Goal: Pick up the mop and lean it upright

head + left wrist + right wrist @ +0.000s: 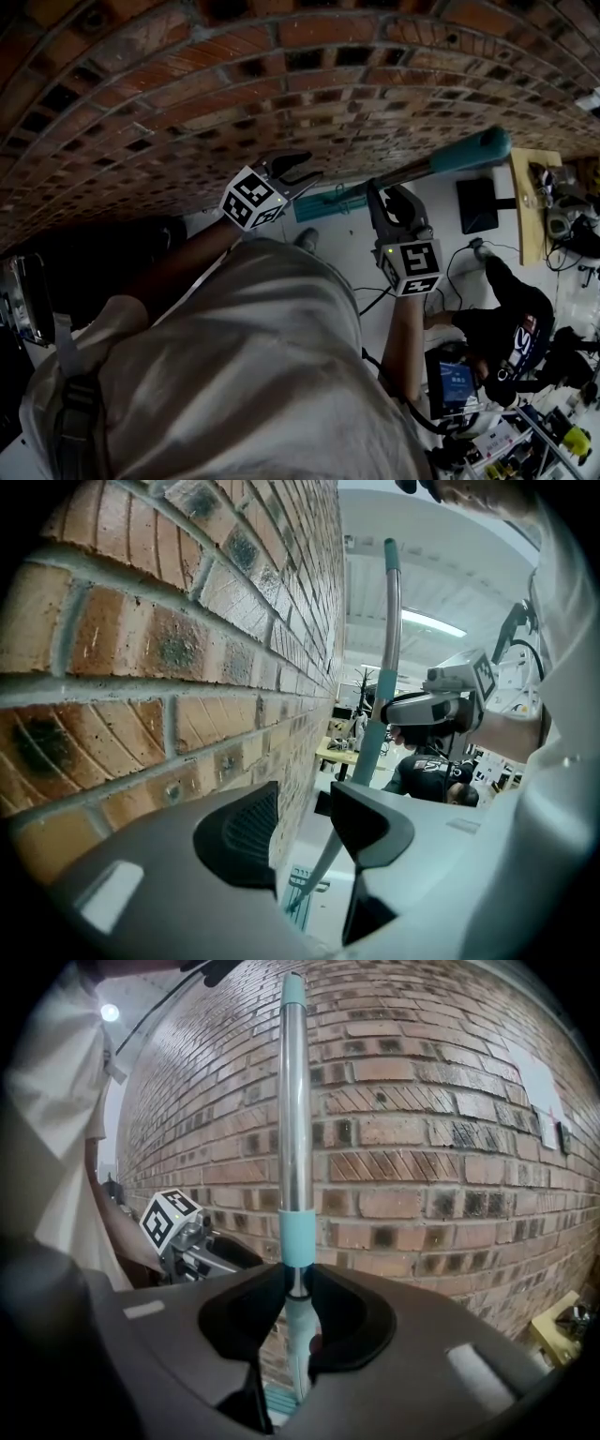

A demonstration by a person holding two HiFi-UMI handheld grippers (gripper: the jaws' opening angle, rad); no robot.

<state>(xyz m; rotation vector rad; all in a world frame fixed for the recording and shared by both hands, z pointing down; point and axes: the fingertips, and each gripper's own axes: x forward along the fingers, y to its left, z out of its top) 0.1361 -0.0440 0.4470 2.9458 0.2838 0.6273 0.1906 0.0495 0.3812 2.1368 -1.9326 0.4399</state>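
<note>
Right gripper view: your right hand-held gripper (295,1283) is clamped on the mop (292,1119) where the teal sleeve meets the metal tube. The shaft stands near upright before the brick wall (431,1147). Left hand-held gripper (305,819): jaws apart, nothing between them. The mop head (326,203) sits on the floor at the wall's foot. Judgement: a light, stiff pole, and the bare metal is probably slippery. Grip the sleeve and mind the top swinging.
</note>
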